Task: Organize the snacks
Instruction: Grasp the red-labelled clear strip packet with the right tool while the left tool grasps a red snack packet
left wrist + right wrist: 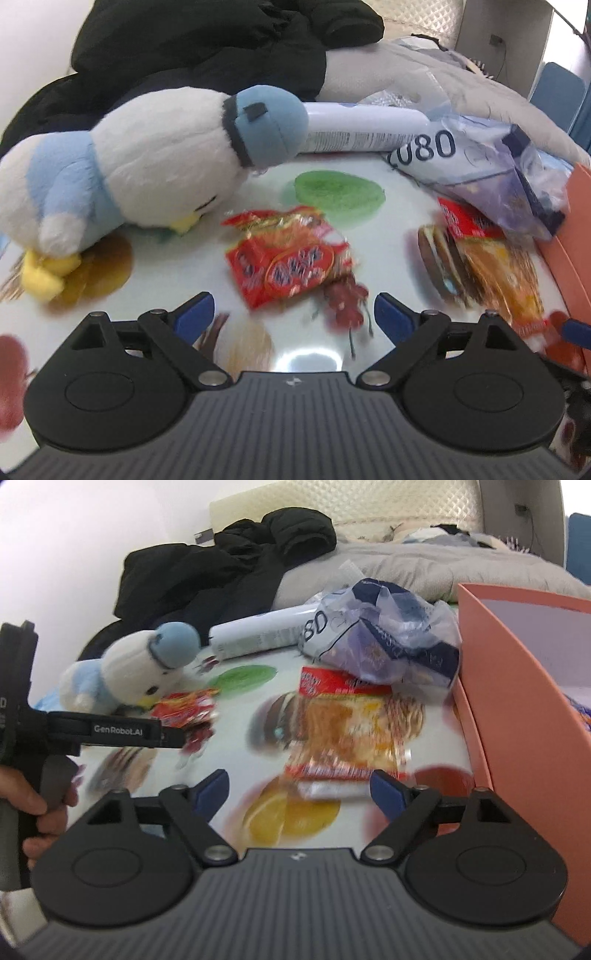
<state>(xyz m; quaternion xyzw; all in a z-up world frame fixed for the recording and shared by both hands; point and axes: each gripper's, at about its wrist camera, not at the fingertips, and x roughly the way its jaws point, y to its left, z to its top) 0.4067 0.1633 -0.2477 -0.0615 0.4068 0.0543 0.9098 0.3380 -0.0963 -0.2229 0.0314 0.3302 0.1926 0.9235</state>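
Left wrist view: my left gripper (pixel 294 312) spread and empty, red snack packet (pixel 286 258) just ahead; my right gripper (pixel 298 790) spread, noodle packet (pixel 345 734) ahead, pink box (pixel 517 686) at right. Both packets unsorted; most work remains, I judge.

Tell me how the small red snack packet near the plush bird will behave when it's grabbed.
The red snack packet looks crinkled and thin, so it will probably flex and crumple rather than stay stiff. Its shiny film may be slippery. It seems small and flat, likely light, and could slide on the glossy tablecloth.
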